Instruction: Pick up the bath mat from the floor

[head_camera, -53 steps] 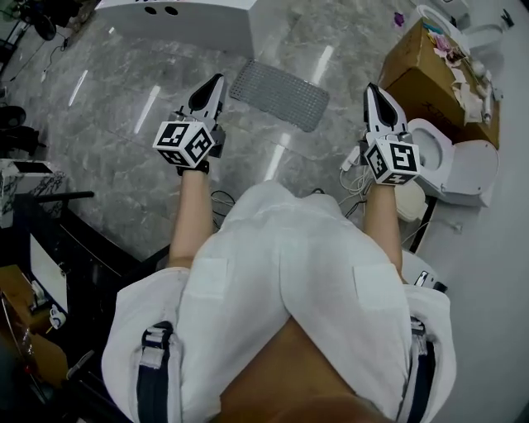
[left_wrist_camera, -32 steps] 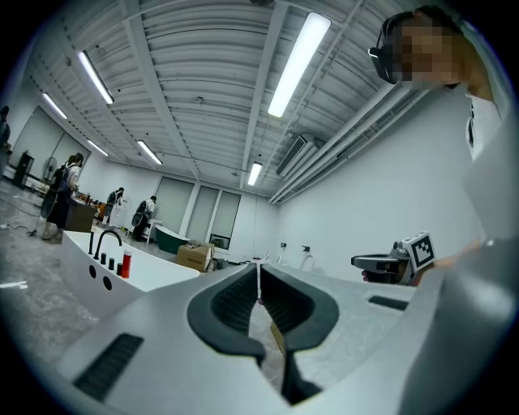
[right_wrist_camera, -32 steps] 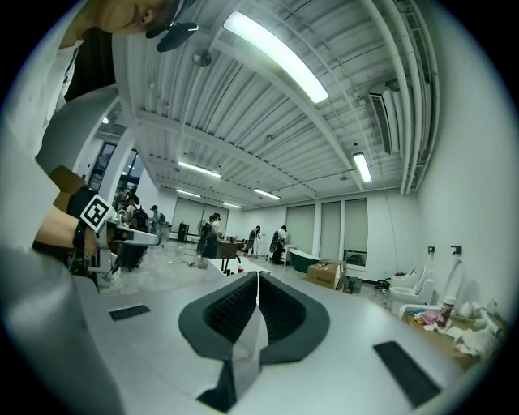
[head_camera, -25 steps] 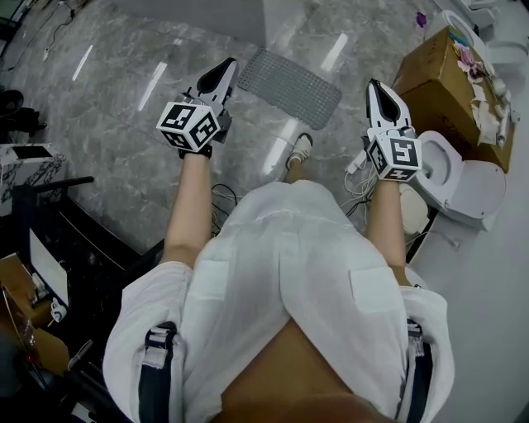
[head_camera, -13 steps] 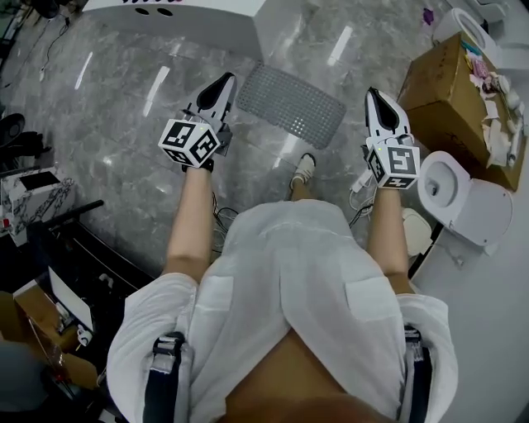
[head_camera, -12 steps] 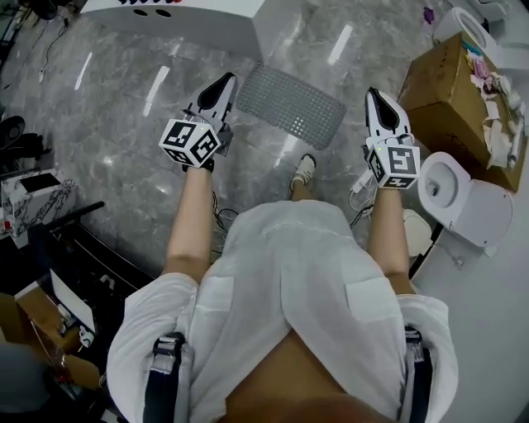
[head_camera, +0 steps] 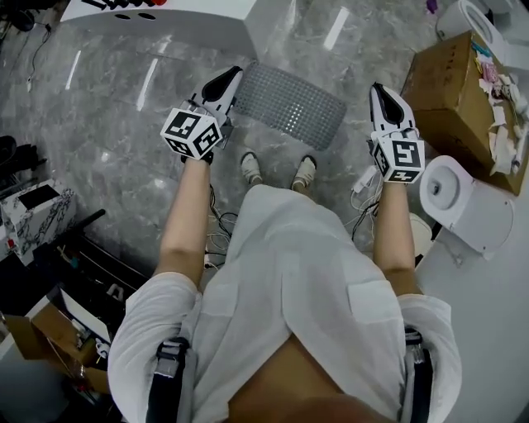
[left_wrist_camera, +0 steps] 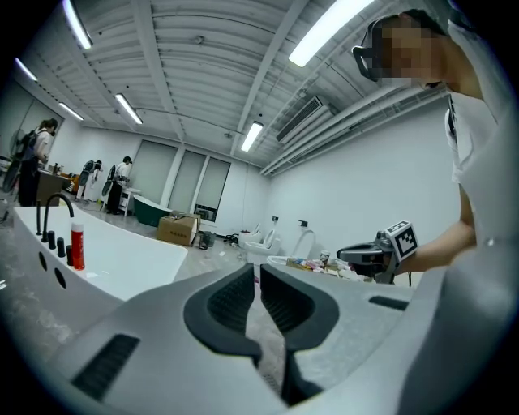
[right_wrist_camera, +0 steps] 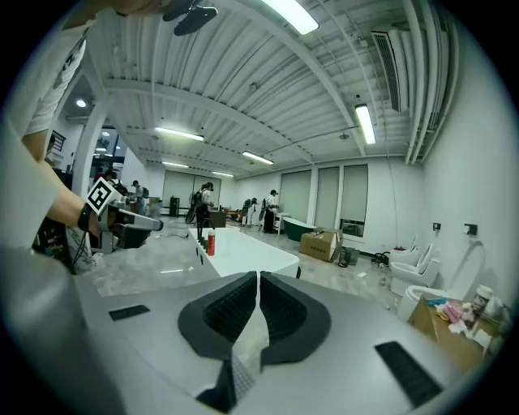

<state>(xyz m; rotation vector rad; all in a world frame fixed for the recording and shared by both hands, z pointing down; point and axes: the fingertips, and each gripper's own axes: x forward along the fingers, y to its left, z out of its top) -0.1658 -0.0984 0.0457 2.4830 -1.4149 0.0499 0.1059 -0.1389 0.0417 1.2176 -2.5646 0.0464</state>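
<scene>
I am looking down at a polished grey marble floor (head_camera: 116, 140), with the white bathtub (head_camera: 165, 21) running along the top of the head view. The bath mat (head_camera: 289, 103) is lying flat on that floor just in front of the tub's corner, a little ahead of the person's shoes (head_camera: 250, 168) and set askew to the tub.

I am judging it to be thin rubber or soft plastic: light and floppy, so likely to sag and fold once one end is lifted. It may also be clinging to the glossy stone. Lying flat, it is offering no raised lip, so I am planning to work a jaw under a corner or a short end. Ideally one end goes to each gripper, so it is hanging evenly.

It is grey and rectangular, with dense rows of small bumps or holes.

The left gripper (head_camera: 226, 80) is pointing toward the mat's left end, its tip overlapping that edge in the head view. How high it is hanging above the mat I cannot tell. The right gripper (head_camera: 379, 89) is pointing past the right end, apart from it. Both pairs of jaws are pressed together with nothing between them, so they need opening first.
</scene>
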